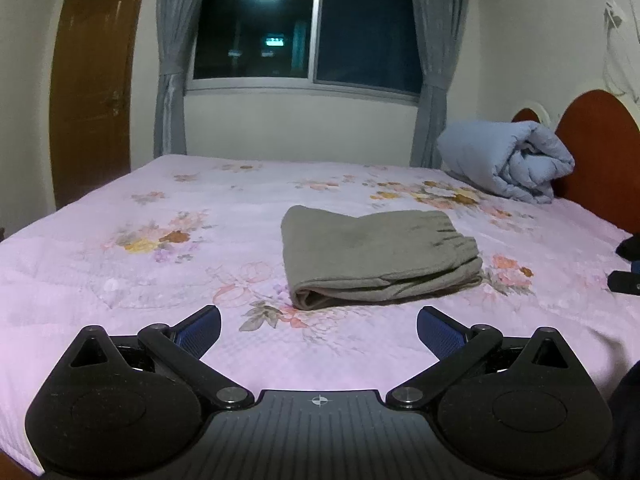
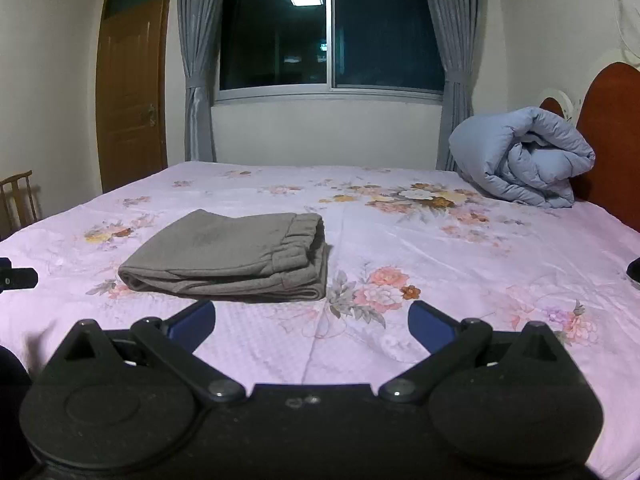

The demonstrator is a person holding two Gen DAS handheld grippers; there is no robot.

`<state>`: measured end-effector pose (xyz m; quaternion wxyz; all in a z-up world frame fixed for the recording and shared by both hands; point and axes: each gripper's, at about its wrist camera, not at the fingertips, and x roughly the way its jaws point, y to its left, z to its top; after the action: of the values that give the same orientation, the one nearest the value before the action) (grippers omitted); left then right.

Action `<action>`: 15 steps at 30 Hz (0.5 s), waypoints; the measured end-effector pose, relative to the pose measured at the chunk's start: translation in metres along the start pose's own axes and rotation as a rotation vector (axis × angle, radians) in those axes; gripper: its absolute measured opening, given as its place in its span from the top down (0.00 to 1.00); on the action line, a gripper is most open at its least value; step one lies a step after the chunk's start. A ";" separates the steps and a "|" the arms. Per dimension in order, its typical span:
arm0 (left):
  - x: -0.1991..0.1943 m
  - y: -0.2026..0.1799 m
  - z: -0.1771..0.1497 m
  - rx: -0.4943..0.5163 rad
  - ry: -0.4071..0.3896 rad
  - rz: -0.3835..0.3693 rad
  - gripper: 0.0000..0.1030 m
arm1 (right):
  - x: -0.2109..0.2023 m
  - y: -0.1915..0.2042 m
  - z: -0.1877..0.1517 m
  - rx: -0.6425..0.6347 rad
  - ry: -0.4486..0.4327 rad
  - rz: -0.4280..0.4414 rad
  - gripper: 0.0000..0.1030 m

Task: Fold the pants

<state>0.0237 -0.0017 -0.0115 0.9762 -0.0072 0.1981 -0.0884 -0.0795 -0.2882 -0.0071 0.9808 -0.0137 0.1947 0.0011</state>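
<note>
Grey-brown pants lie folded into a compact stack on the pink floral bed sheet, elastic waistband on the right side. My left gripper is open, held back from the near edge of the stack, with nothing between its blue-padded fingers. In the right wrist view the same folded pants lie ahead and to the left. My right gripper is open too, hovering over bare sheet to the right of the stack, apart from the cloth.
A rolled light-blue quilt rests against the red-brown headboard at the far right. Window with grey curtains behind the bed, wooden door at left, a wooden chair by the bed's left edge.
</note>
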 end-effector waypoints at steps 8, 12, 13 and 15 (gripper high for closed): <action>0.000 0.001 0.000 -0.004 0.000 -0.002 0.00 | 0.002 0.000 0.000 0.004 0.004 0.001 0.06; 0.000 0.002 0.000 0.001 -0.001 -0.003 0.00 | 0.002 0.000 0.000 0.004 0.005 0.000 0.06; 0.000 0.002 0.000 0.001 -0.001 -0.002 0.00 | 0.002 0.000 0.000 0.005 0.004 0.000 0.06; 0.000 0.003 0.000 -0.002 -0.001 -0.006 0.00 | 0.002 0.000 0.000 0.006 0.005 0.000 0.06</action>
<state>0.0242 0.0009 -0.0116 0.9759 -0.0086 0.1978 -0.0913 -0.0779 -0.2885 -0.0075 0.9803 -0.0109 0.1972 0.0004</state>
